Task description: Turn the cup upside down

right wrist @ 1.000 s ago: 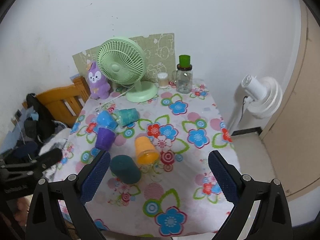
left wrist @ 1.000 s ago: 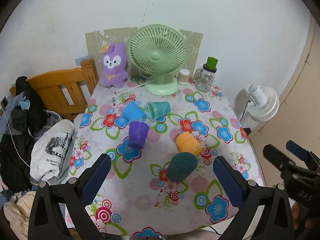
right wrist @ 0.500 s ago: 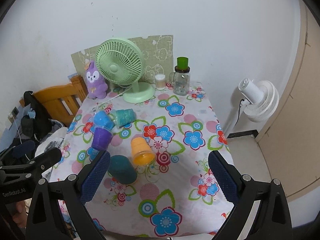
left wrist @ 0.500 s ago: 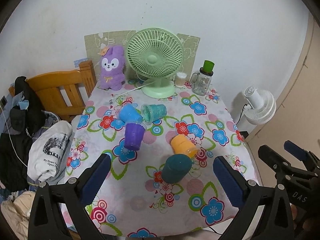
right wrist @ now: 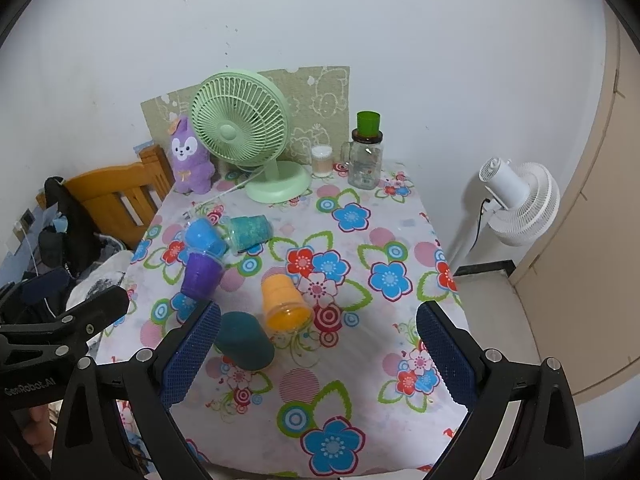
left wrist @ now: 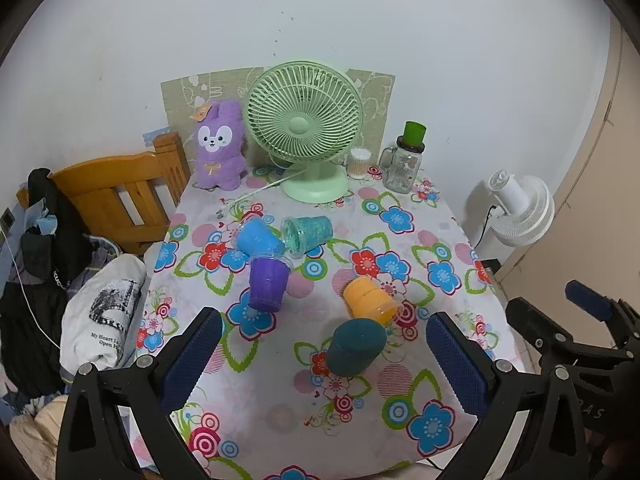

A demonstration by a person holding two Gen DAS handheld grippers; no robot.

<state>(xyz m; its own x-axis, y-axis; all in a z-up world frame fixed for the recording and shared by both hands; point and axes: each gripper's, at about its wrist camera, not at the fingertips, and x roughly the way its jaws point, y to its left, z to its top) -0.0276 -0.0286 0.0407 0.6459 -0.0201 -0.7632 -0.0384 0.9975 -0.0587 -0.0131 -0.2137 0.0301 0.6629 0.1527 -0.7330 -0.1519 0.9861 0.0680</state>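
Observation:
Several plastic cups lie on their sides on the flowered tablecloth (left wrist: 400,408): a dark teal cup (left wrist: 355,347) (right wrist: 244,346), an orange cup (left wrist: 370,300) (right wrist: 285,302), a purple cup (left wrist: 268,284) (right wrist: 201,275), a blue cup (left wrist: 258,237) (right wrist: 204,237) and a glittery teal cup (left wrist: 307,233) (right wrist: 250,232). My left gripper (left wrist: 322,354) is open and empty, above the near table edge, with the dark teal cup beyond it. My right gripper (right wrist: 318,350) is open and empty, to the right of that cup.
At the back of the table stand a green fan (left wrist: 304,128), a purple plush rabbit (left wrist: 220,146), a glass jar with a green cup on top (left wrist: 404,160) and a small cotton-swab tub (left wrist: 358,162). A wooden chair with clothes (left wrist: 116,200) is left; a white floor fan (right wrist: 516,200) is right.
Both grippers have drawn back and risen a little, so the table looks farther and more of it shows. The cups have not moved. Both grippers stay open.

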